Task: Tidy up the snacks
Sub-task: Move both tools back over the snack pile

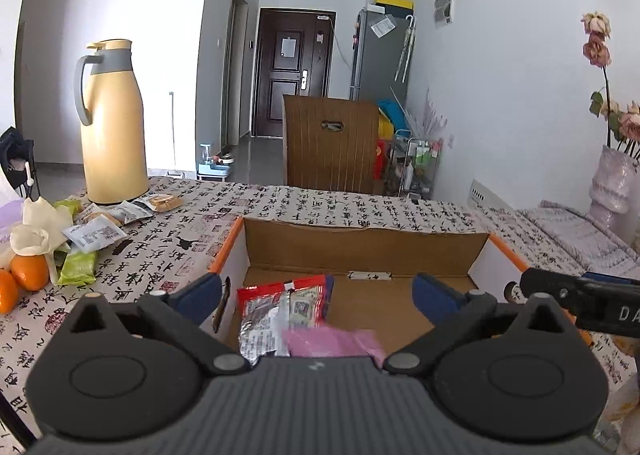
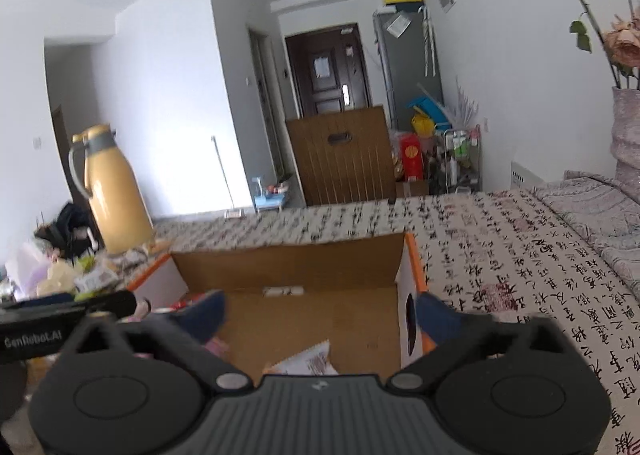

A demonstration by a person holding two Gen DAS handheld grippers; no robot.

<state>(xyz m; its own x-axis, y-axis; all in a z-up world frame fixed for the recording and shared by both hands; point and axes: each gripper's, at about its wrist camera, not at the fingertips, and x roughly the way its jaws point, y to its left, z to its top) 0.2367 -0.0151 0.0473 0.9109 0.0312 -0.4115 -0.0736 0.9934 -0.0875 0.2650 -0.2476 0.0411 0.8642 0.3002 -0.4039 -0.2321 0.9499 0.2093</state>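
Observation:
An open cardboard box [image 1: 360, 251] with orange edges sits on the calligraphy-print tablecloth [image 1: 160, 255]. Inside it lie a red snack packet [image 1: 280, 307] and a pink packet [image 1: 332, 341]. My left gripper [image 1: 320, 291] hangs open above them, holding nothing, its left finger by the box's left wall. In the right wrist view my right gripper [image 2: 322, 317] is open and empty over the box [image 2: 288, 263], straddling its right wall. A white packet [image 2: 308, 363] lies on the box floor just below it. Loose snack packets [image 1: 92, 231] are piled at the table's left.
A yellow thermos jug [image 1: 112, 123] stands at the back left behind the pile, with green packets [image 1: 78, 267] and oranges [image 1: 28, 273] nearer. A vase of dried flowers [image 1: 612, 183] stands at the far right. A wooden chair back [image 1: 332, 143] rises behind the table.

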